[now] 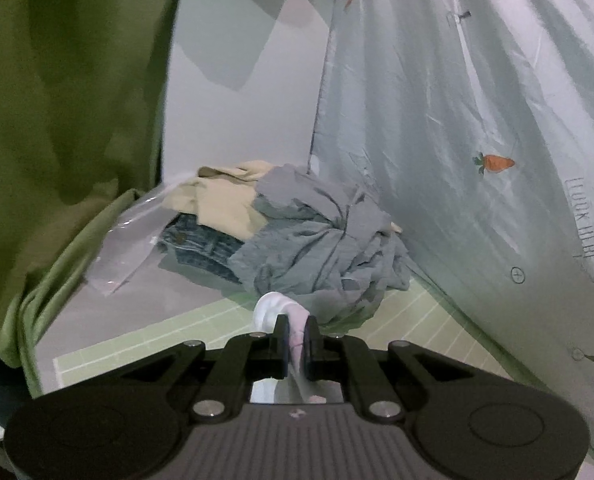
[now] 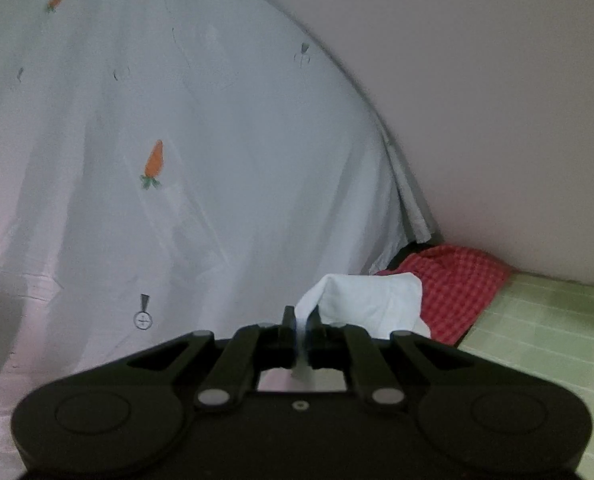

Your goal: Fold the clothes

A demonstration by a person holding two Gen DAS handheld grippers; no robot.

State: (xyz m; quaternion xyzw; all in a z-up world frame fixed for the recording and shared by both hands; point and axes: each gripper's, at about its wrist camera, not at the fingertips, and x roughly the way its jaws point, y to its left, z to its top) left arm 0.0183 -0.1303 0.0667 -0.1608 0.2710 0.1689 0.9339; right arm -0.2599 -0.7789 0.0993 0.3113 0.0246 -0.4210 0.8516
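Left hand-held gripper (image 1: pixel 296 334) & right hand-held gripper (image 2: pixel 301 330) each clamp the white carrot-print garment (image 1: pixel 457 120) (hanging btwn them).

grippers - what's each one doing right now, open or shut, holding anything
Left gripper: closed on a fold of the pale carrot-print sheet.
Right gripper: closed on another fold of that sheet.

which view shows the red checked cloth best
The right wrist view: the red checked cloth lies crumpled by the wall on the green gridded mat, beyond the white fabric pinched in the right gripper. The left wrist view shows none of it.
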